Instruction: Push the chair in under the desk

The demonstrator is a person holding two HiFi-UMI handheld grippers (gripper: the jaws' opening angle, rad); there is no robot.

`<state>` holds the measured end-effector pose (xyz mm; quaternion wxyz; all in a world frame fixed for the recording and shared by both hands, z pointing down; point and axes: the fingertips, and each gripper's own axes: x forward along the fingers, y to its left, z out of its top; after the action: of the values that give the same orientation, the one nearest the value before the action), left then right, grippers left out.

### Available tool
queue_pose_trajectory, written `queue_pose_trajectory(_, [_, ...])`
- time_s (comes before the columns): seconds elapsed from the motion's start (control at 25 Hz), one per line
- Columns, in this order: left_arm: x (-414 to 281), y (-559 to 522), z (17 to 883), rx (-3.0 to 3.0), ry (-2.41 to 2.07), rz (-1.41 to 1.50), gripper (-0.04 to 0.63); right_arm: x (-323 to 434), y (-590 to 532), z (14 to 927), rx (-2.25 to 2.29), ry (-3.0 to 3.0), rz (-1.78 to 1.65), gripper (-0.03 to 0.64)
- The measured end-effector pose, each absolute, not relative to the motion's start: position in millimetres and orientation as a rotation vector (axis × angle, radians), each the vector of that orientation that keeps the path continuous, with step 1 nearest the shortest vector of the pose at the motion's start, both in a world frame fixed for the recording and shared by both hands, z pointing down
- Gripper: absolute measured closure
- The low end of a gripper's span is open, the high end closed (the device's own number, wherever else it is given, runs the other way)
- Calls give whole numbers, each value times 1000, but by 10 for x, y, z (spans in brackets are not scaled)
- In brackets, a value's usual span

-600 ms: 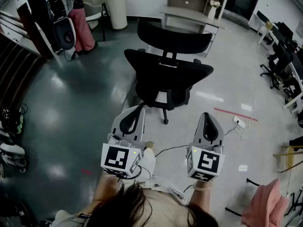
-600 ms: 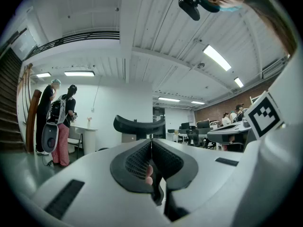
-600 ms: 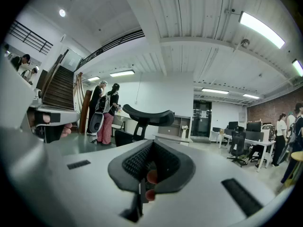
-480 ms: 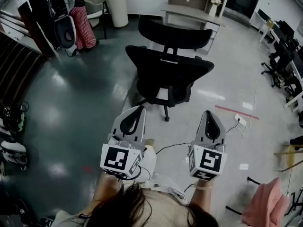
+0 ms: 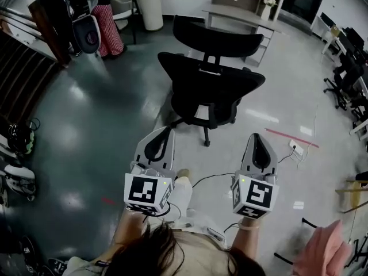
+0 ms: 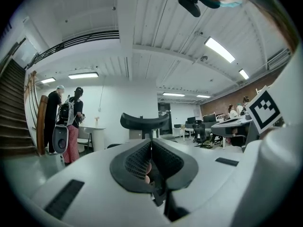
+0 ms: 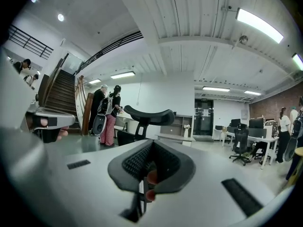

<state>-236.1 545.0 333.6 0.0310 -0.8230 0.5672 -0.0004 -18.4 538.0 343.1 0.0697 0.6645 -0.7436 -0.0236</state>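
In your head view, the chair (image 5: 210,91) stands on the floor (image 5: 92,125) ahead of you. Its backrest is turned toward you and its seat faces the counter (image 5: 240,15) beyond. The backrest's long axis runs across the picture, left to right. The chair sits in front of the counter, its seat not under it.

Your left hand-held gripper (image 5: 165,131) and right hand-held gripper (image 5: 255,137) point level at the chair, both short of it. A power strip (image 5: 296,148) and a red tape line (image 5: 290,138) lie on the floor right of the chair's base. A person (image 5: 106,22) with a backpack stands far left, near the staircase (image 5: 23,68).

In the left gripper view, the jaws are pressed together with nothing between them, and the headrest (image 6: 144,121) rises just above them.

In the right gripper view, the jaws are likewise together and empty — the headrest shows above them, with a shelf unit (image 7: 182,124) behind and office chairs (image 7: 241,145) far right.
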Motion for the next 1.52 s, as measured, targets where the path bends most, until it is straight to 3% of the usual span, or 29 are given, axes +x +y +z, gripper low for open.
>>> queue_pose_trajectory(0.92, [-2503,3405,3516,-2567,1599,-292,574,-381,3602,3567,1896,-2126,-109,592])
queue_pose_trajectory(1.52, [-2479,2753,3776,-2608,1414,-434,492,-507,3125,3713,1837,-2064,-108,586])
